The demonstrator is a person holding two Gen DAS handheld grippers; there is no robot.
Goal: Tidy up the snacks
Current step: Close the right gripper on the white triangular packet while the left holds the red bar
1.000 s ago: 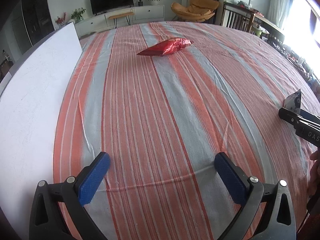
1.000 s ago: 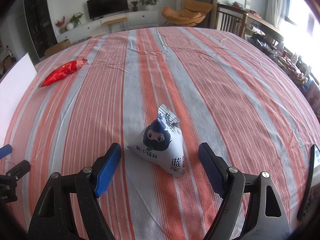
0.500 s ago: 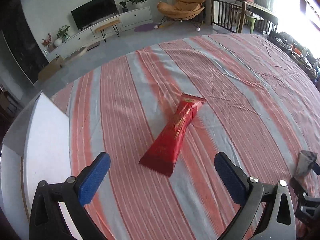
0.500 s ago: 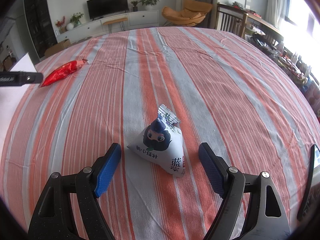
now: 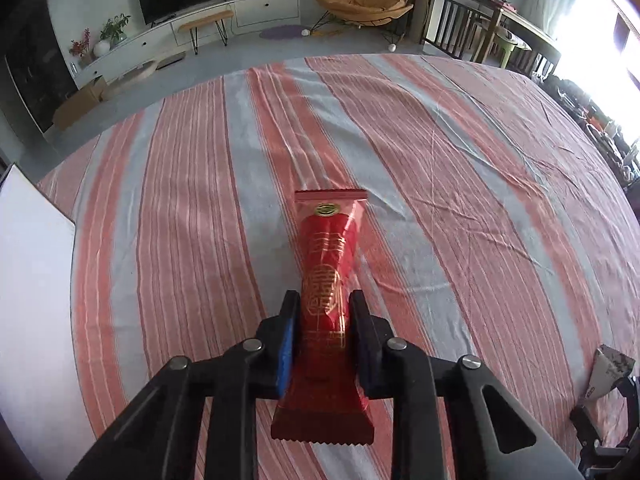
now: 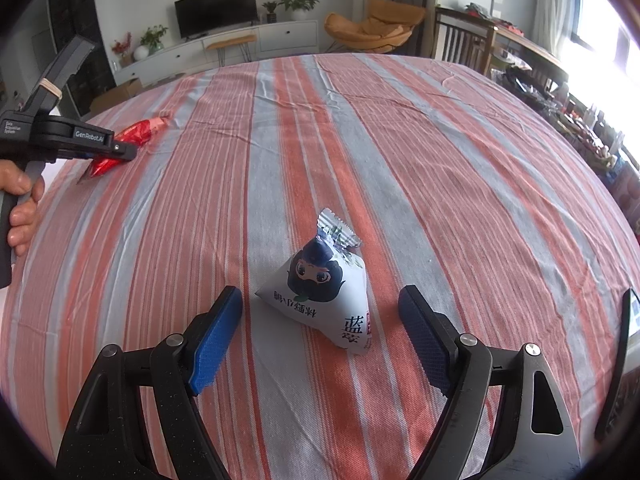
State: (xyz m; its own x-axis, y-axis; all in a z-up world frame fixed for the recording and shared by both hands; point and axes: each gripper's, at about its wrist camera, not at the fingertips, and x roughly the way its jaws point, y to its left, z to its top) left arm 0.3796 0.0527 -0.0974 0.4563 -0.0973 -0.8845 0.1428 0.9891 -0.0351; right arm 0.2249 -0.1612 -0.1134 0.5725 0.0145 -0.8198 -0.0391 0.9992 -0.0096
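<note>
The left gripper (image 6: 120, 152) hides the red snack packet's (image 6: 136, 136) middle; the white board (image 5: 28, 280) runs off-frame.

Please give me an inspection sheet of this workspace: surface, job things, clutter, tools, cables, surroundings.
Surface: striped cloth, wrinkled, covers the table.
Job's things: red packet lying flat; white pouch standing upright, apart from it.
Clutter: white board at the left edge.
Tools: left tool shut on the red packet; right tool open, one finger each side of the white pouch, not touching.
Cables: nothing seen.
Surroundings: TV, plants, orange chair, dark wooden chairs, bright window.
</note>
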